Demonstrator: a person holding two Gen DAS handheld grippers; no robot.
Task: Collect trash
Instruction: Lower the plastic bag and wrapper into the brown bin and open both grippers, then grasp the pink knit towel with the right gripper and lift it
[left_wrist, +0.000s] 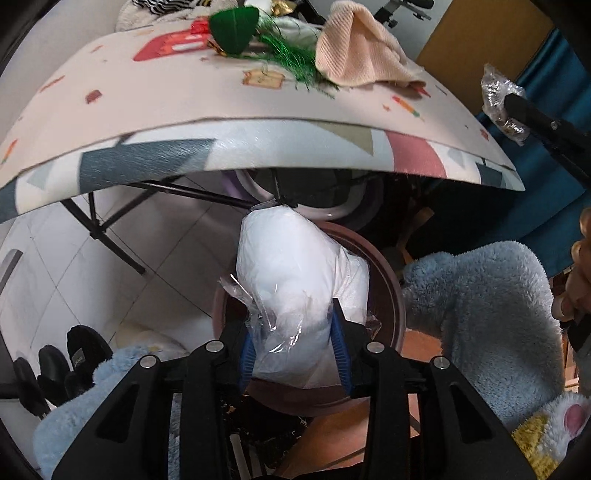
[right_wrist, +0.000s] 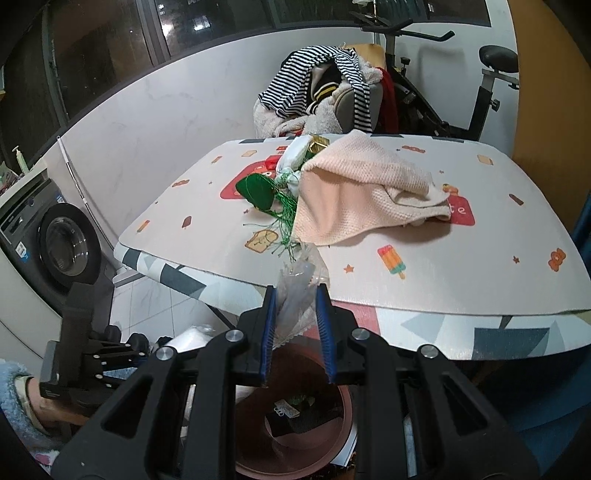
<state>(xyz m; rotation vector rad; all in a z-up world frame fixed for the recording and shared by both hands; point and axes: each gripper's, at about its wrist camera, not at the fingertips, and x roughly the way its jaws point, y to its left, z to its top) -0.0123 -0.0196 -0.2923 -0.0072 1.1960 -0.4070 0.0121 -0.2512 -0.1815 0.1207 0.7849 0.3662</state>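
My left gripper (left_wrist: 293, 332) points down over a round brown bin (left_wrist: 391, 295), its blue pads against the sides of a white bundle in clear plastic (left_wrist: 295, 266). The bundle hangs over the bin's mouth. My right gripper (right_wrist: 295, 317) is shut on a crumpled clear wrapper (right_wrist: 299, 284) just in front of the table edge, above the same bin (right_wrist: 347, 413), which holds a few scraps. In the left wrist view the clear wrapper (left_wrist: 496, 92) shows at the upper right. On the patterned table (right_wrist: 443, 280) lie a green net with a leaf shape (right_wrist: 258, 188) and a pink towel (right_wrist: 354, 192).
A washing machine (right_wrist: 55, 243) stands at the left, a chair heaped with striped clothes (right_wrist: 325, 88) and an exercise bike (right_wrist: 480, 92) behind the table. A fluffy blue sleeve (left_wrist: 480, 295) is to the right of the bin, black slippers (left_wrist: 74, 358) on the tiled floor.
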